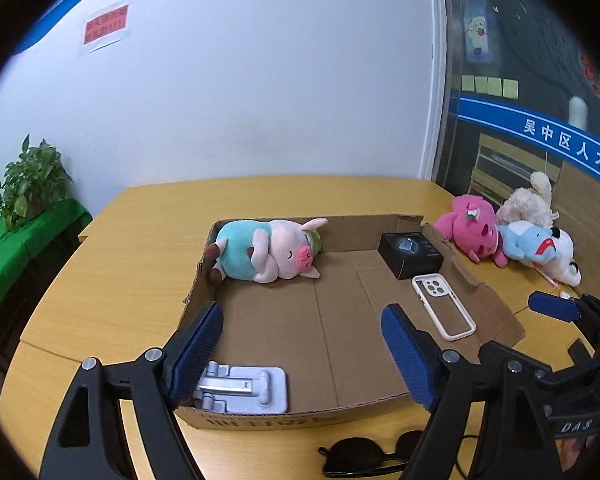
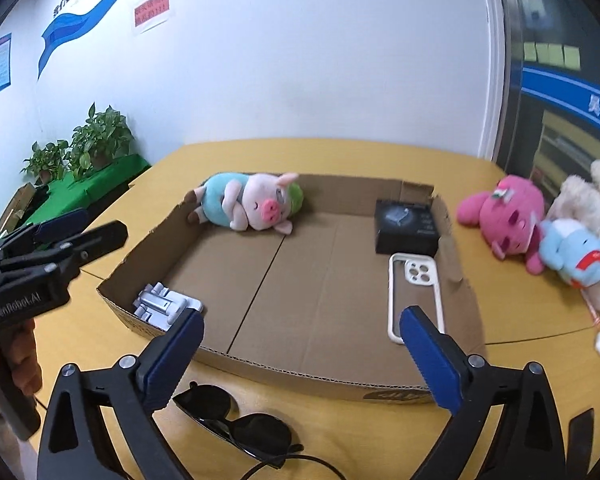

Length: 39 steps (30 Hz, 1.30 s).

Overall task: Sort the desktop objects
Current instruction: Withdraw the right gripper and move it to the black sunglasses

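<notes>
Black sunglasses [image 2: 236, 424] at near worktop [image 1: 132, 248] edge, outside cardboard tray [image 2: 300, 372]. Left tongs [image 1: 302, 354] and right tongs [image 2: 300, 356] both spread, empty. Between picks, seemingly. Next: pinch sunglasses by frame, lift over near wall. Farther: stand [image 2: 166, 304], phone case [image 2: 416, 292], black box [image 2: 406, 226], pig plush [image 2: 248, 202] already inside; plush pile [image 2: 540, 228] at far right edge.

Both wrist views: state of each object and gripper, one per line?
Left gripper: open, empty.
Right gripper: open, empty.
Cardboard tray: open-topped.
Pig plush: on its side, in tray.
Phone case: flat, empty, in tray.
Phone stand: folded, in tray.
Sunglasses: folded, on table outside tray.
</notes>
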Each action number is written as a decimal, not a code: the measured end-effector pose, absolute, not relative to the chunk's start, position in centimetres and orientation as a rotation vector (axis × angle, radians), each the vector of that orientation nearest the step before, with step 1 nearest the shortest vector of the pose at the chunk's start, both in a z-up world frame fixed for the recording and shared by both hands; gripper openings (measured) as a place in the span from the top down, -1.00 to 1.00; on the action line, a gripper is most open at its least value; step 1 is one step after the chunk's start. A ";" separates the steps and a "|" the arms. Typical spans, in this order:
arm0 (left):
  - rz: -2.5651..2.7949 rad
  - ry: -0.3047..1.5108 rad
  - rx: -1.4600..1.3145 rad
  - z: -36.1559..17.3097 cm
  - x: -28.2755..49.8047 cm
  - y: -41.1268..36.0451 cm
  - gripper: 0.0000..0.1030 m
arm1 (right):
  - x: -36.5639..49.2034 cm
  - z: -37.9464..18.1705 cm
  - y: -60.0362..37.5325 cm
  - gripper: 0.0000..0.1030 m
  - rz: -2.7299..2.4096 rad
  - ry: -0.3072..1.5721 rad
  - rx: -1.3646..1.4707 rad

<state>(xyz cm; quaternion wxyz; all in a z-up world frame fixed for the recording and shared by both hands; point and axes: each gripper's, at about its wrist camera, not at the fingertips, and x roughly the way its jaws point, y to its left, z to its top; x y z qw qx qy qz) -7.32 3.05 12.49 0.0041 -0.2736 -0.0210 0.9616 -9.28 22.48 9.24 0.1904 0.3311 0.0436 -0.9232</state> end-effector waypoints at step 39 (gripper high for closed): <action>2.744 -0.379 -1.254 3.1 -2.8 3.5 -0.57 | -5.7 -0.7 24.1 -0.76 -2.111 0.295 1.061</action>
